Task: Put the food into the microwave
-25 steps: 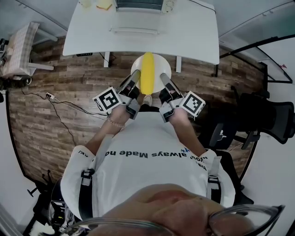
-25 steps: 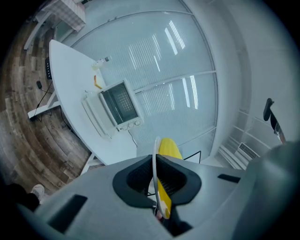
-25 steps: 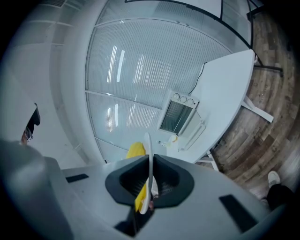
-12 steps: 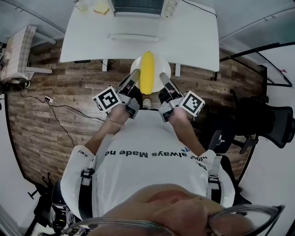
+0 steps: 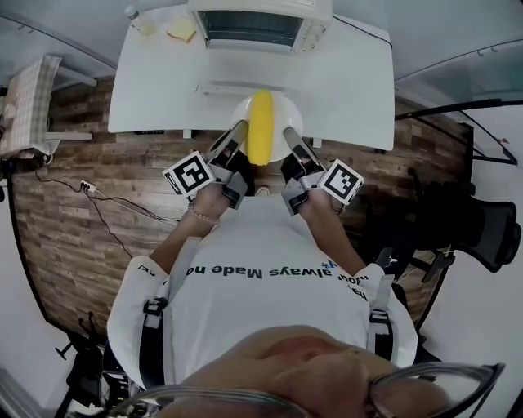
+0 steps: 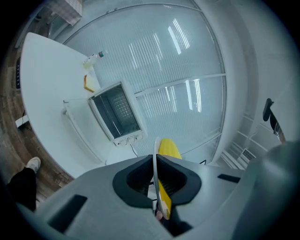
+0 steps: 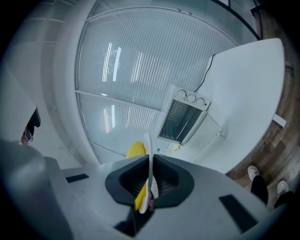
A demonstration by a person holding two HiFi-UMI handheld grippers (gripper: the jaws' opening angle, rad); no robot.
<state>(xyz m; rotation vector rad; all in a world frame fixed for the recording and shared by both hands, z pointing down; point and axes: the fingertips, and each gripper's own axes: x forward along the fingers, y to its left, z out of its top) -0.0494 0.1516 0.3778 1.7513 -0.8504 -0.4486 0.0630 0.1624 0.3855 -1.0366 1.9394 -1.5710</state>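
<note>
A white plate (image 5: 278, 118) carries a long yellow food item (image 5: 261, 135), held in the air at the near edge of the white table (image 5: 155, 90). My left gripper (image 5: 239, 131) is shut on the plate's left rim. My right gripper (image 5: 288, 135) is shut on its right rim. The microwave (image 5: 260, 26) stands at the table's far edge, its door (image 5: 237, 86) hanging open toward me. In the left gripper view the plate rim (image 6: 155, 157) runs edge-on between the jaws, the food (image 6: 168, 149) behind it and the microwave (image 6: 115, 112) beyond. The right gripper view shows the plate rim (image 7: 148, 145), food (image 7: 136, 150) and microwave (image 7: 183, 119).
A yellow slice (image 5: 181, 31) and a small bottle (image 5: 135, 15) lie left of the microwave. A black office chair (image 5: 482, 220) stands on the right, a small cloth-covered stand (image 5: 29, 90) on the left. Cables (image 5: 106, 196) trail over the wooden floor.
The person has stepped forward with the plate, so the table and microwave have come closer. The plate now hangs over the table's near edge. Both grips are unchanged.
</note>
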